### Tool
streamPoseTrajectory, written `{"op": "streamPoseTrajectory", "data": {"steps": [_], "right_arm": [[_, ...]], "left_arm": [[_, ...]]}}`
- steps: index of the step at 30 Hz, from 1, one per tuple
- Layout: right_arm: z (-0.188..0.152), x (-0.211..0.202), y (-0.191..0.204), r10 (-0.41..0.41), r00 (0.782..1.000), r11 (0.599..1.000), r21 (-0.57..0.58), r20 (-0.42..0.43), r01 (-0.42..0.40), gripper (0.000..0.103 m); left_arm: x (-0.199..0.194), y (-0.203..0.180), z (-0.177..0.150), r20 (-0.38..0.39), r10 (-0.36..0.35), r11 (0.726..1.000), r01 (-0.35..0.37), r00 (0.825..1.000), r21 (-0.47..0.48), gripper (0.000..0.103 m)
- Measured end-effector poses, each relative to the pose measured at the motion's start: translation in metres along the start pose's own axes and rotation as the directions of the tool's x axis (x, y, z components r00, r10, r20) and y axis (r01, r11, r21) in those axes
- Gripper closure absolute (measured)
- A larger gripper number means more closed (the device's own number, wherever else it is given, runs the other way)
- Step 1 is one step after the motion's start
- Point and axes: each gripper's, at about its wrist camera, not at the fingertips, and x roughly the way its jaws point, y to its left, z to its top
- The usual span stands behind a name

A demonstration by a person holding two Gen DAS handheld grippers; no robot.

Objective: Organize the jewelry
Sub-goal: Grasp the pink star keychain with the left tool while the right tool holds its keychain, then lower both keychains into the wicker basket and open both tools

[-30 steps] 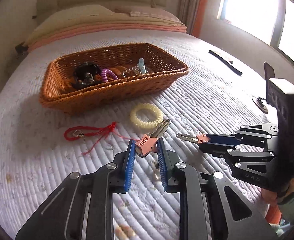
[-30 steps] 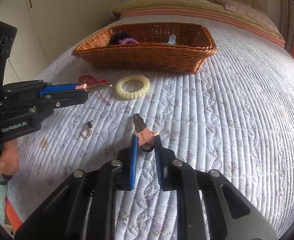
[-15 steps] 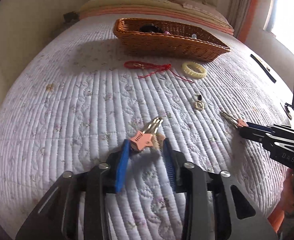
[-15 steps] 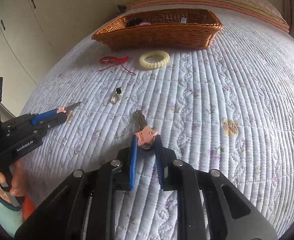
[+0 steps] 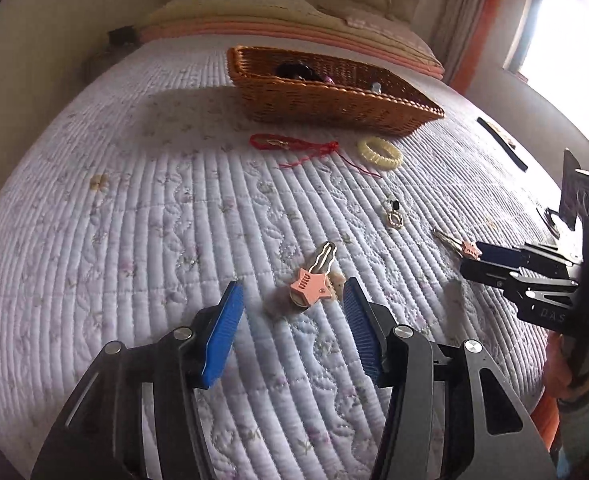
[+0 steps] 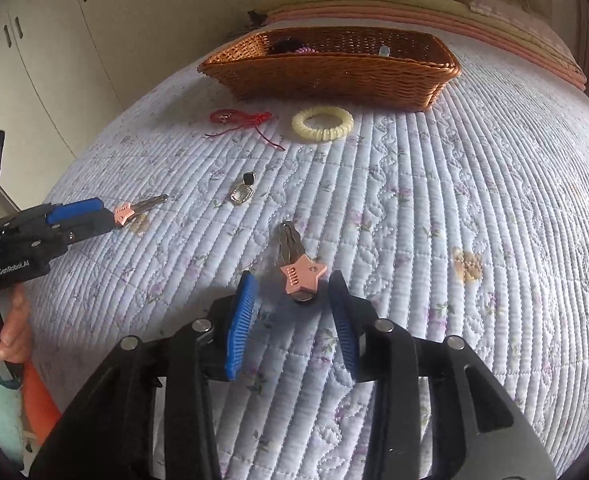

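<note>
Both grippers, L (image 5: 292, 304) & R (image 6: 292, 294), just opened, pink star clips lying loose between; L body reads "GenRobot.AI".

So the left gripper (image 5: 292, 308) has just been opening, and the pink star hair clip (image 5: 309, 286) sits on the quilt (image 5: 134, 240) between its blue pads, not pinched. Beyond the clip lie a small earring (image 5: 394, 216), a yellow coil bracelet (image 5: 379, 152), a red cord (image 5: 294, 146) and the wicker basket (image 5: 334, 96). To the clip's right, the right gripper (image 5: 479, 255) has another pink clip (image 5: 456, 243) at its tips, touching I think.

Two pink star hair clips (image 5: 309, 286) (image 6: 302, 276) flat on quilt
</note>
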Motion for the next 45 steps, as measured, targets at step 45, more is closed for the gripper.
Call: {"op": "streamPoseTrajectory", "data": {"steps": [45], "right_arm": [[0.162,-0.019,-0.033,-0.074,0.957,0.997,0.014,0.282,0.073,0.084]], "left_arm": [[-0.008,-0.050,0.175,0.377,-0.080,0.989,0.028,0.923,0.142,0.085]]}}
